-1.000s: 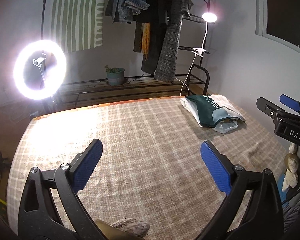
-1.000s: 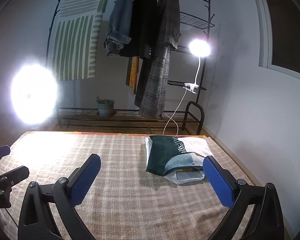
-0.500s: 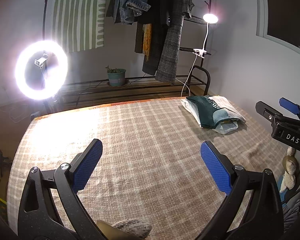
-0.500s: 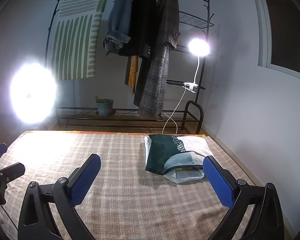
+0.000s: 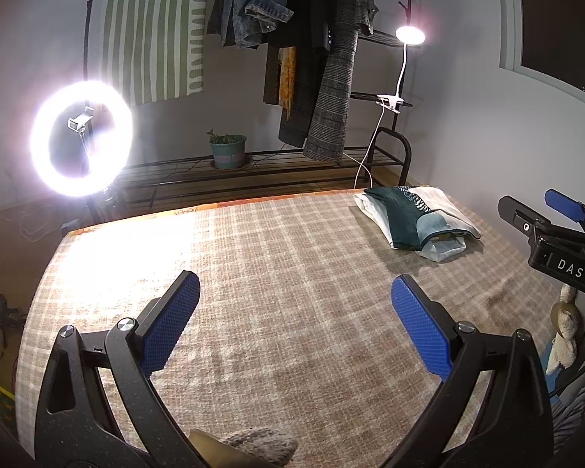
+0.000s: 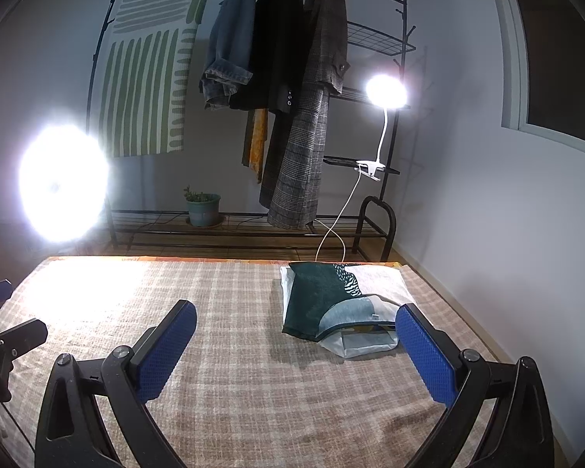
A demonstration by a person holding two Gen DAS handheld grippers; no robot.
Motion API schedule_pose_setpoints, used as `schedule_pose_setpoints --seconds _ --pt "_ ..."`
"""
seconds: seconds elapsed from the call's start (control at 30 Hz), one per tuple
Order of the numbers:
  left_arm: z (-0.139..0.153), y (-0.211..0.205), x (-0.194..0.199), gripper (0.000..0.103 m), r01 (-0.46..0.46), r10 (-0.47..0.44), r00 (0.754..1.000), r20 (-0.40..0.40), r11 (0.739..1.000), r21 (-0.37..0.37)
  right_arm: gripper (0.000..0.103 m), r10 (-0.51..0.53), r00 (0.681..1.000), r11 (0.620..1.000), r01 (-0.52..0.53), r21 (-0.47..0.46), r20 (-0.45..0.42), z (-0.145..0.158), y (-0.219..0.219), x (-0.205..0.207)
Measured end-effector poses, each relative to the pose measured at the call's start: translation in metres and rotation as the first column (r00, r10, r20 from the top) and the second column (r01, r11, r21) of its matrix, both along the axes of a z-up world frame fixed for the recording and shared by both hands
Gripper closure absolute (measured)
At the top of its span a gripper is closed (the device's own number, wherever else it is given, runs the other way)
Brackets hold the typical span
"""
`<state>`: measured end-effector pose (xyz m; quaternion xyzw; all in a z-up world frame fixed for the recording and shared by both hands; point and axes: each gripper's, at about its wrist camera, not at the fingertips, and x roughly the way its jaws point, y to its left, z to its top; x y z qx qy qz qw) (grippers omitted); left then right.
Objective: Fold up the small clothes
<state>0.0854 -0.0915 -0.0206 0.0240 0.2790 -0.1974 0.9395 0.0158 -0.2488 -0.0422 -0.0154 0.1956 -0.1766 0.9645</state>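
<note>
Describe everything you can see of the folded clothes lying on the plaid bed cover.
The folded clothes form a small flat stack of soft fabric: a dark green piece with a white-patterned patch on top, pale blue and white layers beneath, one open end facing the cameras. It rests on the plaid cover near its far right corner, touched by neither gripper.

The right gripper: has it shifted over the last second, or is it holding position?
Yes, slightly. In the left wrist view the right gripper has slid a little toward the folded clothes. Its own view shows the left gripper sliding leftward against the checked cloth.
</note>
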Motion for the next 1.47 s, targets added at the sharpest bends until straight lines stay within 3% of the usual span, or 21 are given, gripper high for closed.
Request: schedule_pose_setpoints --seconds 1.47 --pt "0.0 0.012 -0.001 0.001 -0.01 0.009 0.999 0.032 1.0 0.026 0.0 -0.013 1.0 1.0 0.013 0.0 -0.01 -0.004 0.006 0.003"
